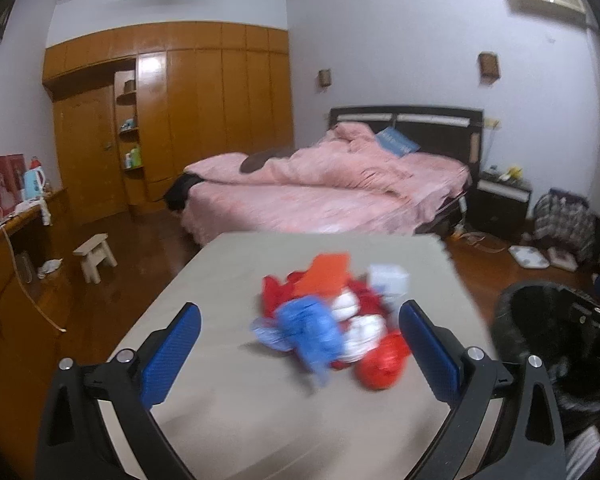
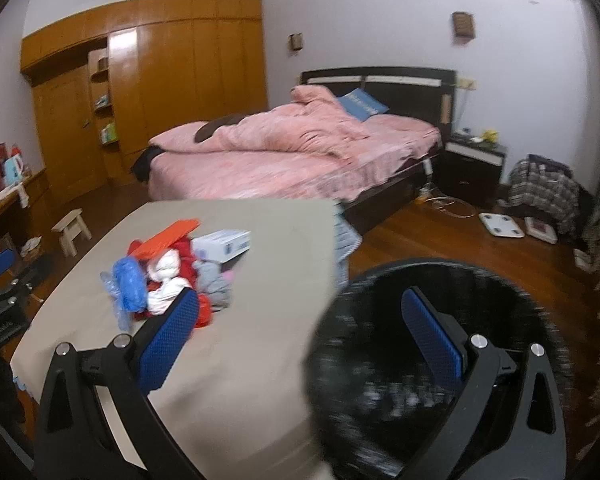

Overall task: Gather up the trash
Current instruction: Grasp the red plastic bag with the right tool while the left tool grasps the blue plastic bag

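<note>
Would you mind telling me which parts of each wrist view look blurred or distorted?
Left wrist view: the trash pile is motion-smeared, the room behind fairly sharp. Right wrist view: the black bin is streaked with blur, and the wardrobe bows from fisheye distortion and carries a glare patch.

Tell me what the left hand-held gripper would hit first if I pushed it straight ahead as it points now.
Most likely the blue crumpled plastic at the near edge of the trash pile on the table. The left hand-held gripper is open with that piece between its fingers' line; blur leaves depth uncertain.
</note>
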